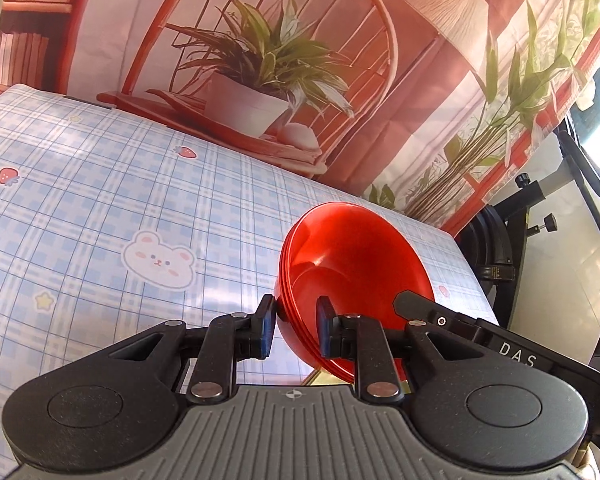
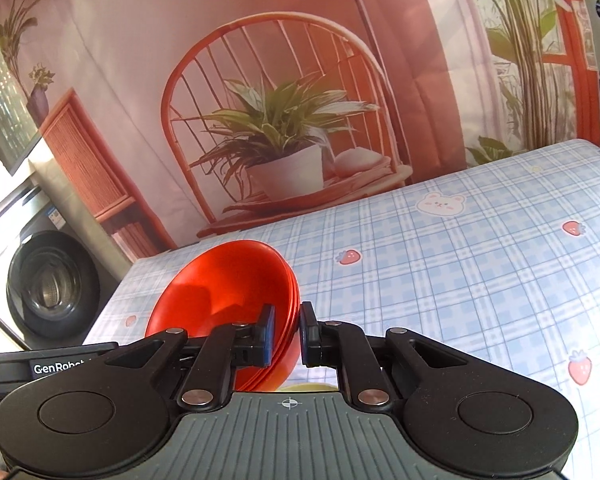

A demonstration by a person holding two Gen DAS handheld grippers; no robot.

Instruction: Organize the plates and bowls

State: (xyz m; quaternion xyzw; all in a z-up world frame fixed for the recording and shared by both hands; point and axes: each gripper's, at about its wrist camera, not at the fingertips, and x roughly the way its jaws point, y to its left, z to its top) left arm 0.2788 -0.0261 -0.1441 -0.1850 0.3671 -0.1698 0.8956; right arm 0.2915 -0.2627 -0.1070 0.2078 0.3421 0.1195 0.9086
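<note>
Together, both tongs (image 1: 294, 326) (image 2: 287, 330) pinch red bowls (image 1: 352, 264) (image 2: 228, 284)

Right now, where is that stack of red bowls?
The red bowls are tilted above the checked tablecloth, their rims pinched on opposite sides by the left claw and right claw.

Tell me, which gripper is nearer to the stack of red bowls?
Neither: both touch it. The left gripper is shut on the rim of the stack of red bowls, and the right gripper is shut on the rim at the opposite side, the stack held between them.
</note>
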